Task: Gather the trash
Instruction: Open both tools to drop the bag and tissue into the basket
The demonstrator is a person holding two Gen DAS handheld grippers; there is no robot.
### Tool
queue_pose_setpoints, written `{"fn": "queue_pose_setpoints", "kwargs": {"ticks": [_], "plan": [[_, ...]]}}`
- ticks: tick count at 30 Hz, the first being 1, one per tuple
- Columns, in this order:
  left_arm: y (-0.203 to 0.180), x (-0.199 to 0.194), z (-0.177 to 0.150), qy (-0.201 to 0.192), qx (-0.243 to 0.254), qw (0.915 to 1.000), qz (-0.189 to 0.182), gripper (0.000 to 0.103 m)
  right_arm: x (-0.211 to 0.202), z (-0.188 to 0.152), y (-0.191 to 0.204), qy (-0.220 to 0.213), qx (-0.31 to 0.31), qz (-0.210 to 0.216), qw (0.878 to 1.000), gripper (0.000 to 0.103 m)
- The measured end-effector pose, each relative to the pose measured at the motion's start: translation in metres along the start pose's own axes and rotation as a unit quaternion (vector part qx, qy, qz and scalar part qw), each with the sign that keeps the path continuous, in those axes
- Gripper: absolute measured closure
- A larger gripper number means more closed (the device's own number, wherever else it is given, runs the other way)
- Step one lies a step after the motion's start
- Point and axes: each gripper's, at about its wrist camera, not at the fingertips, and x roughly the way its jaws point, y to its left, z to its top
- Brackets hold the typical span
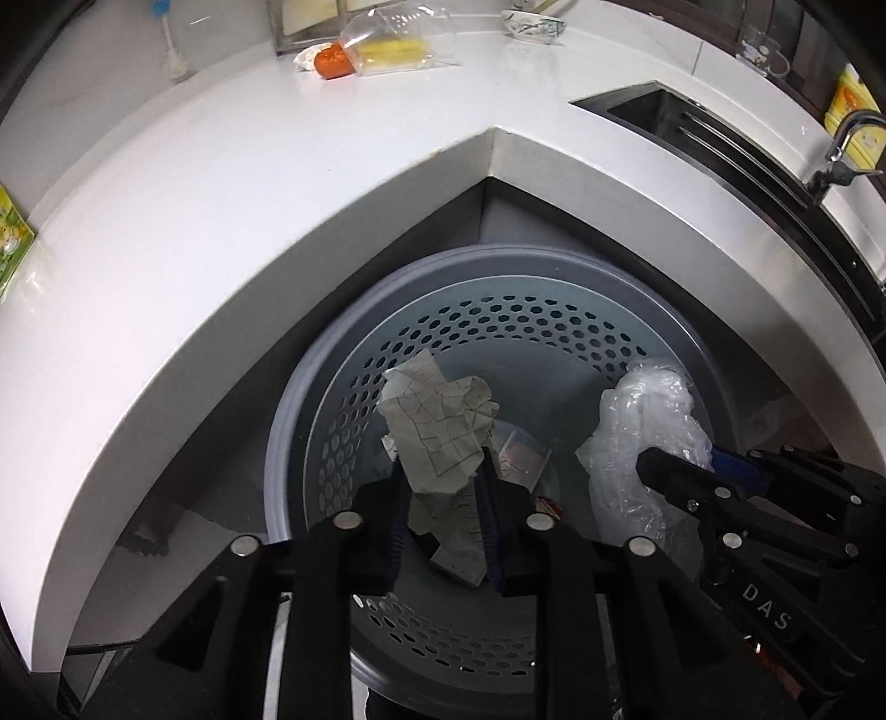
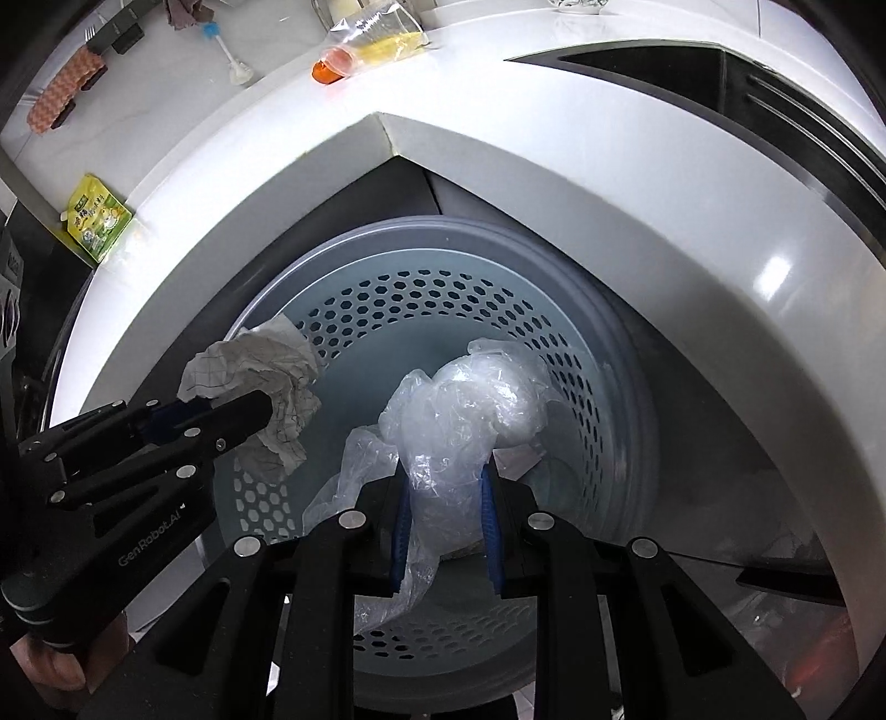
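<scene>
A grey perforated trash basket (image 1: 310,410) (image 2: 626,387) stands on the floor in the inner corner of a white counter. Both grippers hang over its mouth. My left gripper (image 1: 440,471) (image 2: 260,410) is shut on a crumpled sheet of lined paper (image 1: 437,421) (image 2: 260,371), which fills the gap between its blue pads and sticks out above and below them. My right gripper (image 2: 446,471) (image 1: 664,471) is shut on a bunch of clear plastic film (image 2: 470,410) (image 1: 642,421), whose tail hangs down to the left. Some scraps lie at the bottom of the basket (image 1: 520,454).
The white counter (image 1: 221,232) wraps around the basket on both sides. On it lie a clear bag with yellow contents and an orange cap (image 1: 382,44), a green packet (image 2: 97,219) at the left edge, and a bowl (image 1: 534,25). A dark sink (image 1: 692,133) with a tap sits to the right.
</scene>
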Motion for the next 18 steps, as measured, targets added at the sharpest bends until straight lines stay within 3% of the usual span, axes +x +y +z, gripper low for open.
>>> {"fn": "queue_pose_setpoints", "kwargs": {"ticks": [2,3,4,5,7,18], "plan": [[0.001,-0.002,-0.001,-0.002,-0.003,1.0,0.002,0.072,-0.002,0.0,-0.001,-0.003,0.002,0.006,1.0,0.081],[0.003,-0.003,-0.001,-0.003,-0.004,1.0,0.004,0.071,-0.003,0.0,-0.004,-0.004,0.003,0.008,1.0,0.074],[0.004,-0.005,-0.002,-0.005,-0.006,0.9999,0.008,0.064,-0.004,-0.001,-0.004,-0.004,0.004,0.006,1.0,0.065],[0.005,-0.006,-0.002,-0.007,-0.007,0.9999,0.009,0.055,-0.006,-0.001,-0.005,-0.007,0.004,0.004,1.0,0.062],[0.008,-0.01,-0.002,-0.013,-0.013,0.9998,0.012,0.049,-0.009,-0.002,-0.005,-0.012,0.004,0.001,1.0,0.059],[0.021,-0.018,0.0,-0.011,-0.032,0.9992,0.021,0.043,-0.015,-0.007,-0.007,-0.002,0.005,0.002,1.0,0.058]]}}
